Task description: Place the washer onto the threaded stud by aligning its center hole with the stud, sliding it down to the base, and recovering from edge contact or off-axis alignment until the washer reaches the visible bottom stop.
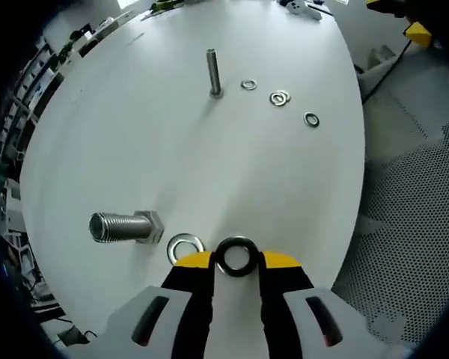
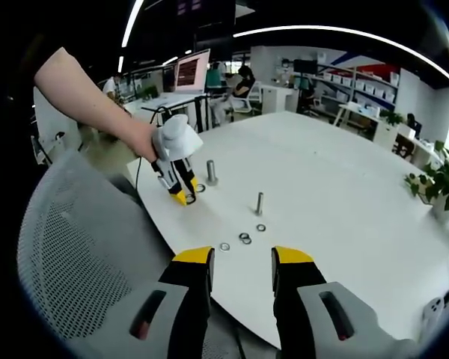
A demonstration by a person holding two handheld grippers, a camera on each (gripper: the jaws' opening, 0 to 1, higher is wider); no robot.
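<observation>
My left gripper point(image 1: 236, 259) is shut on a dark steel washer point(image 1: 236, 241), pinched edge-on between the yellow tips, low over the white table point(image 1: 209, 172). Just left of it a large threaded bolt point(image 1: 123, 226) stands on its hex head, with a second washer point(image 1: 185, 247) lying by its base. A thin stud point(image 1: 213, 72) stands farther off. In the right gripper view the left gripper point(image 2: 182, 191) hovers beside the big bolt point(image 2: 211, 172), and the thin stud point(image 2: 260, 203) is to the right. My right gripper point(image 2: 242, 262) is open and holds nothing, off the table's near edge.
Loose washers point(image 1: 280, 98) lie right of the thin stud, also seen near the table edge point(image 2: 245, 238). A grey mesh chair point(image 2: 75, 254) sits beside the table. A person's arm point(image 2: 90, 97) holds the left gripper. Desks and monitors stand behind.
</observation>
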